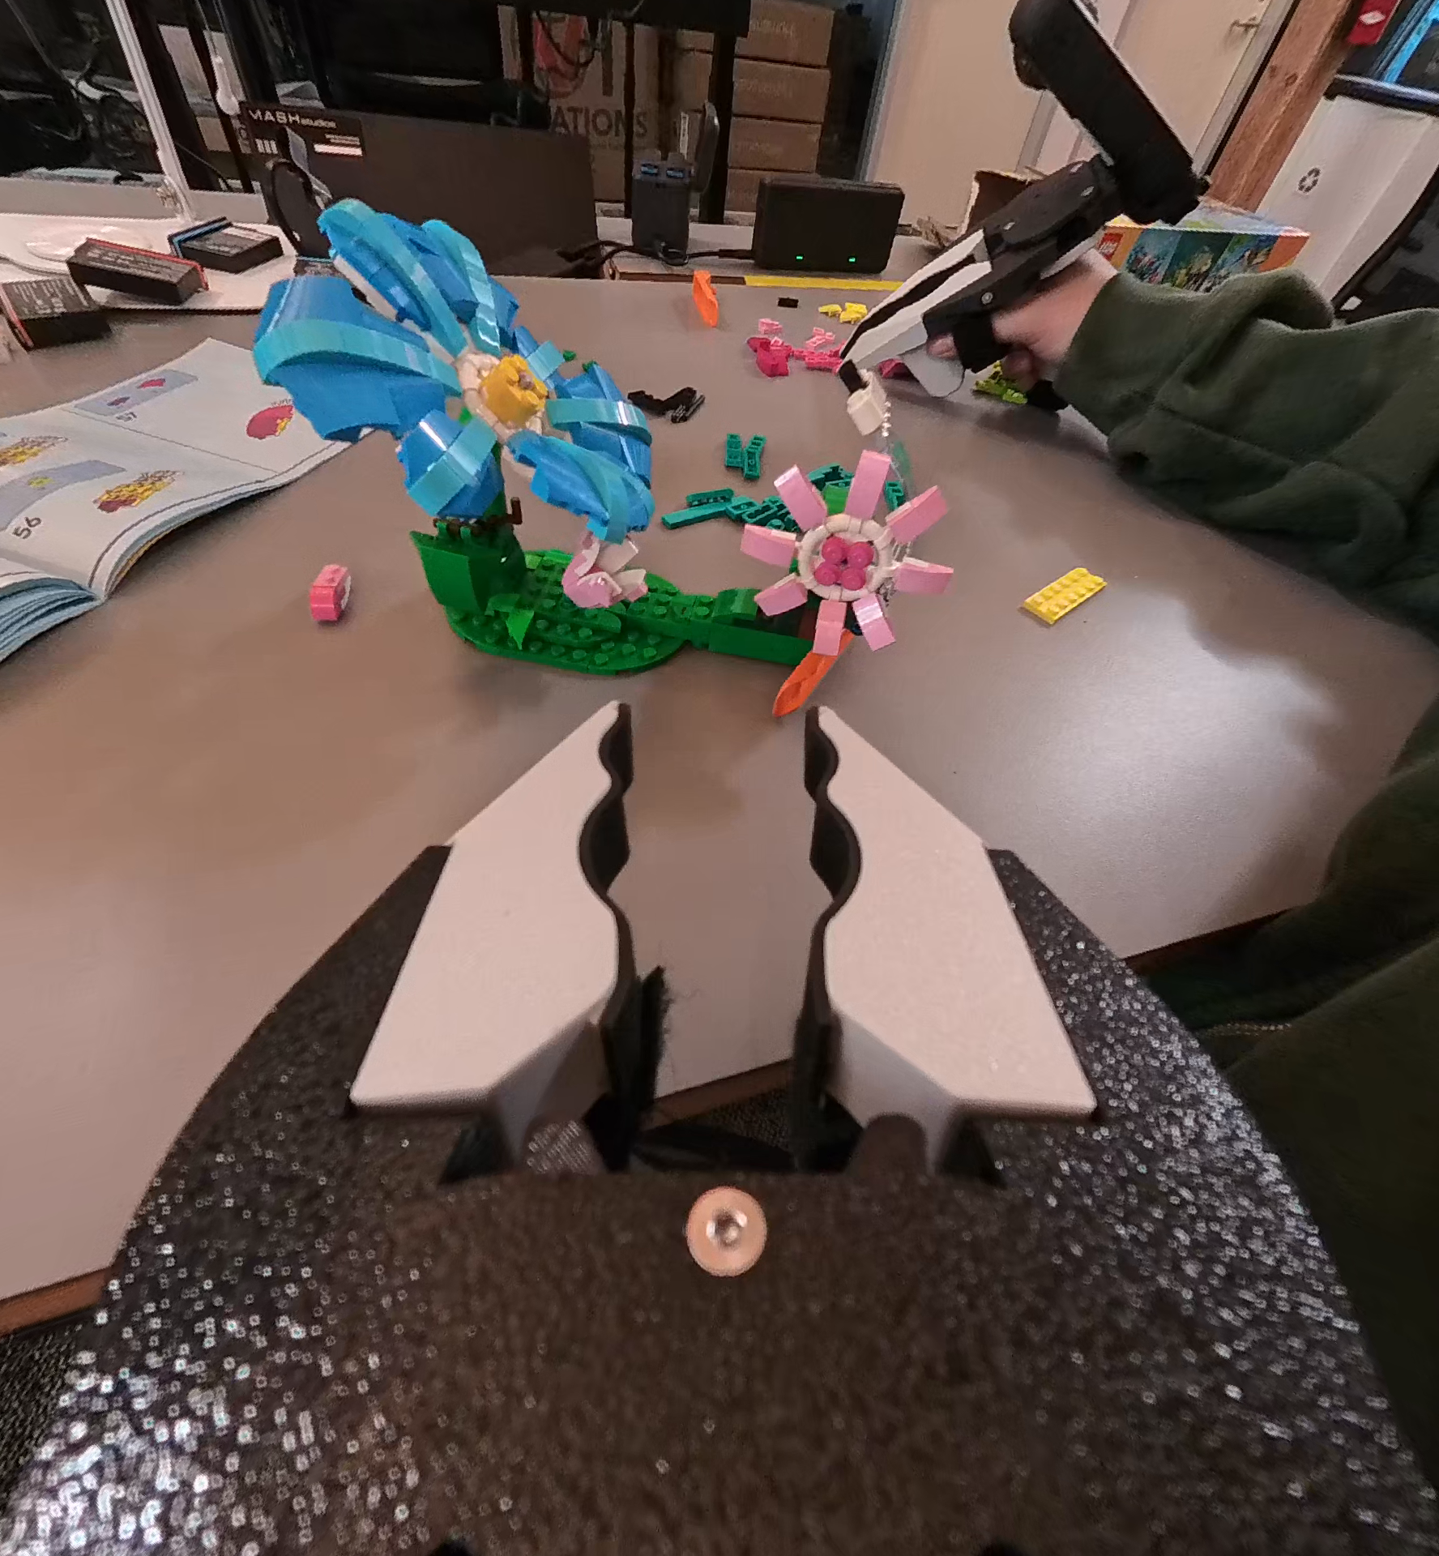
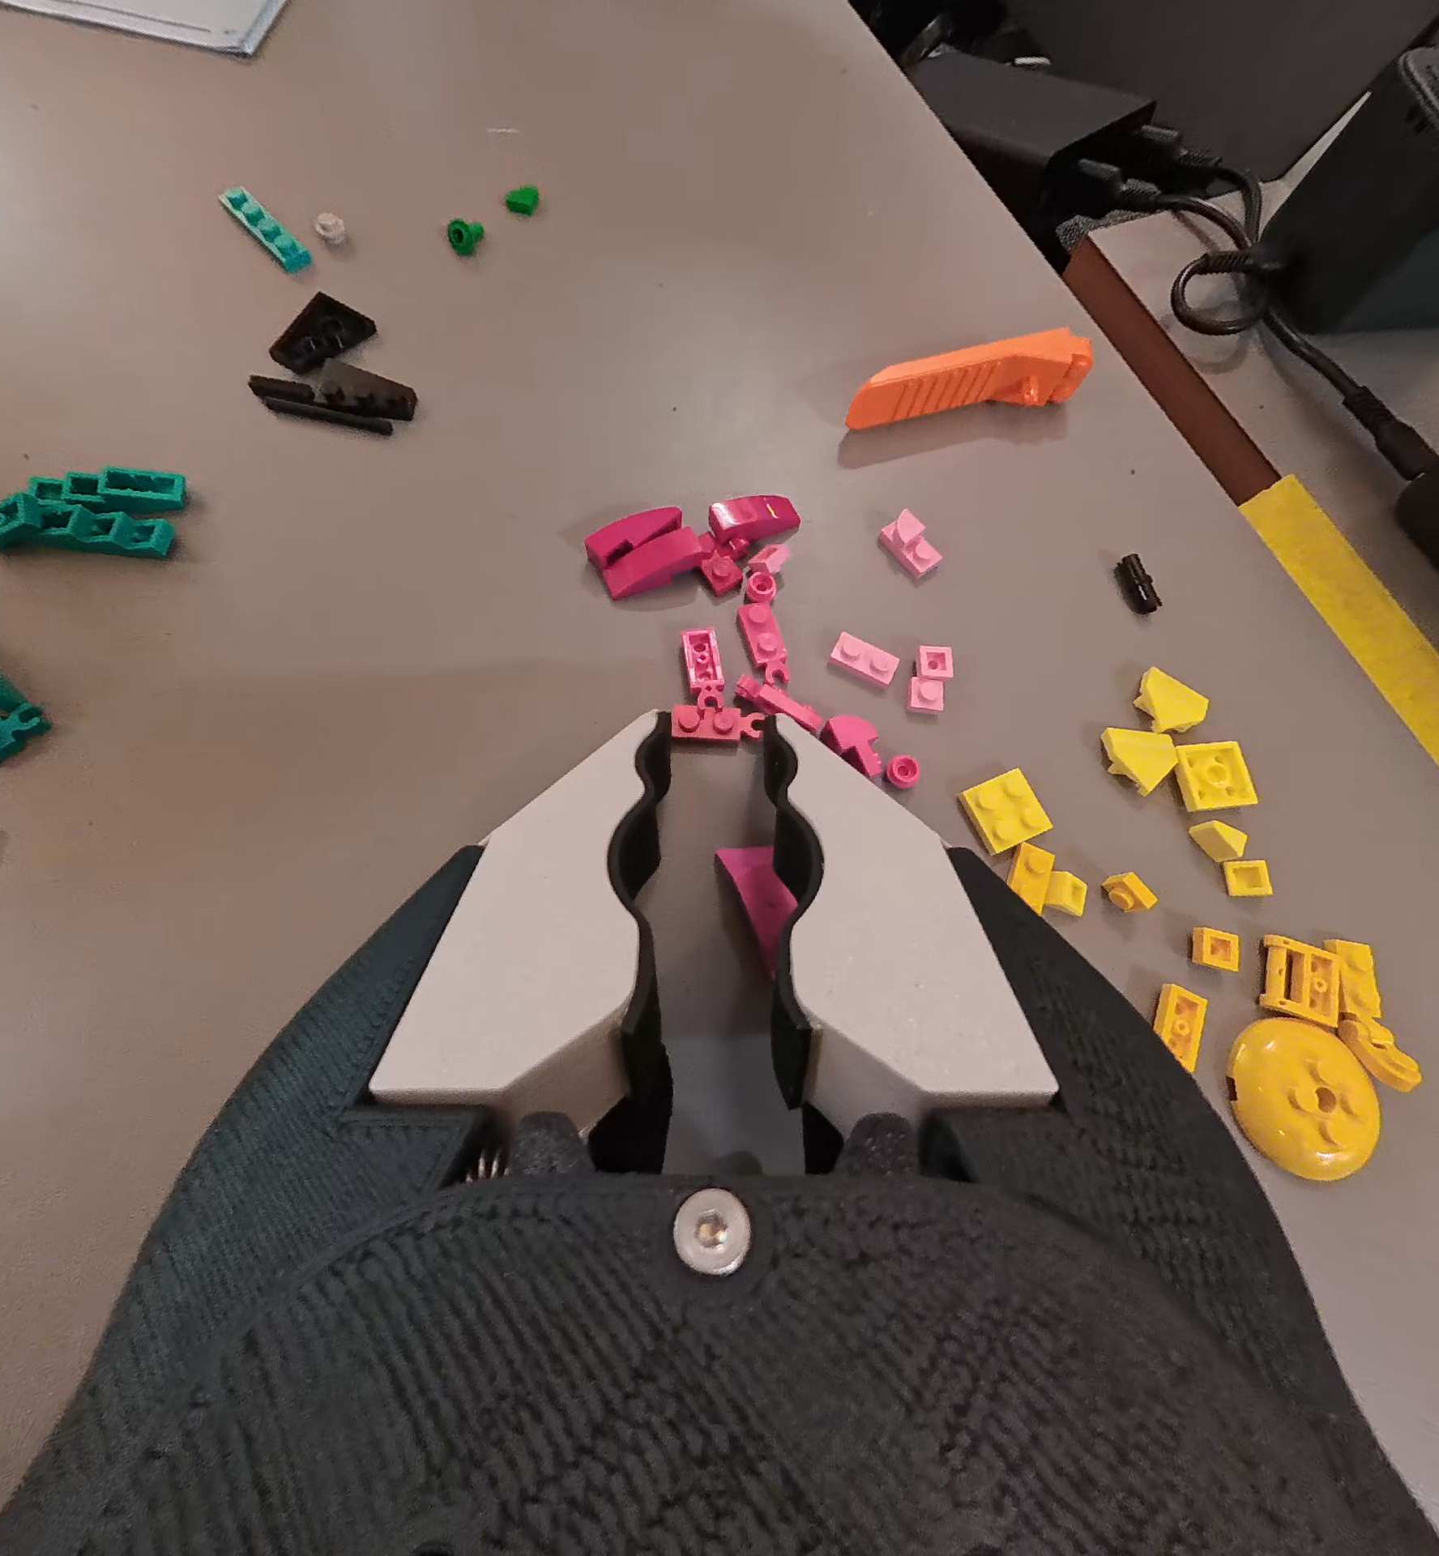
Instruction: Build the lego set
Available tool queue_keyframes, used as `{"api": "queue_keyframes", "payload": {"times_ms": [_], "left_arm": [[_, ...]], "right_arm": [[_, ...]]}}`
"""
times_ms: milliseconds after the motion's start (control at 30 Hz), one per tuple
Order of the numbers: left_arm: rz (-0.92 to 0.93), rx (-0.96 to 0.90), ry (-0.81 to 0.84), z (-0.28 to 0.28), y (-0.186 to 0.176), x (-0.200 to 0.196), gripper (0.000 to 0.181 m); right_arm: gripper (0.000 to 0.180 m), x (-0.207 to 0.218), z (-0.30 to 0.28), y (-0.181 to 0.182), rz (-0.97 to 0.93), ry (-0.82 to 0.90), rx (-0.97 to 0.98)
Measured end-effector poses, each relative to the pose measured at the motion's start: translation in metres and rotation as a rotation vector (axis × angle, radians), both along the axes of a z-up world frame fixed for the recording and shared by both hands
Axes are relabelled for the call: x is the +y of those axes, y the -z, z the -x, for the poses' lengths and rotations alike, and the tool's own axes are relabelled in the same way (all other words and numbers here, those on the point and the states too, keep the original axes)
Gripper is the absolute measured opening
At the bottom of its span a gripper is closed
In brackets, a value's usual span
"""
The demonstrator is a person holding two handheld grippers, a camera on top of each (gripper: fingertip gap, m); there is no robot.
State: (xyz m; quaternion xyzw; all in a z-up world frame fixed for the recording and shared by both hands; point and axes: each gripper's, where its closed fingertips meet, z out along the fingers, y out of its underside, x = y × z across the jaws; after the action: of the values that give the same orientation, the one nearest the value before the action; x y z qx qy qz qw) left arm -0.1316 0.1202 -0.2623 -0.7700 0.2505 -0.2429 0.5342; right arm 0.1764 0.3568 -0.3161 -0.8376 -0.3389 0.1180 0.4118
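Left gripper [image 1: 718,724] sat low over the grey table [image 1: 194,800], jaws parted and holding nothing, aimed at the half-built lego model. Going left to right on the surface: an open instruction booklet [image 1: 68,497] at the far left, a loose pink brick [image 1: 330,592], then the big blue flower [image 1: 447,379] standing up on the green base [image 1: 565,623], with the smaller pink flower [image 1: 847,551] at the base's right end and a yellow plate [image 1: 1064,594] past that. Right gripper [image 2: 714,726] hovered over the magenta pieces [image 2: 703,589], jaws narrowly apart with a magenta clip plate [image 2: 712,724] right at the tips, couldn't tell if it was touching. Teal bricks [image 2: 85,514] lay to its left, an orange brick separator [image 2: 969,379] farther back, yellow pieces [image 2: 1204,884] to the right. Behind the table were stacked cardboard boxes [image 1: 775,101] and black chargers.
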Motion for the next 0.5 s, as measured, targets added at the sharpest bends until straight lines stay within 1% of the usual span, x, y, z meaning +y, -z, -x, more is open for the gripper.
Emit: {"api": "queue_keyframes", "payload": {"times_ms": [167, 300, 367, 433, 500], "left_arm": [[0.005, -0.002, 0.004, -0.001, 0.001, 0.0, 0.039], [0.003, -0.005, 0.003, 0.0, 0.0, 0.0, 0.039], [0.004, -0.009, 0.003, 0.001, 0.0, 0.0, 0.039], [0.004, -0.011, 0.002, 0.001, 0.0, 0.0, 0.039], [0.004, -0.012, 0.0, 0.002, 0.0, 0.0, 0.039]], "right_arm": [[0.02, -0.004, 0.004, 0.0, -0.005, -0.036, -0.004], [0.02, -0.019, 0.019, 0.0, 0.02, -0.156, 0.019], [0.021, -0.024, 0.022, -0.003, 0.027, -0.184, 0.048], [0.021, -0.019, 0.015, -0.012, -0.006, -0.16, 0.07], [0.021, -0.011, 0.001, -0.021, -0.036, -0.096, 0.074]]}}
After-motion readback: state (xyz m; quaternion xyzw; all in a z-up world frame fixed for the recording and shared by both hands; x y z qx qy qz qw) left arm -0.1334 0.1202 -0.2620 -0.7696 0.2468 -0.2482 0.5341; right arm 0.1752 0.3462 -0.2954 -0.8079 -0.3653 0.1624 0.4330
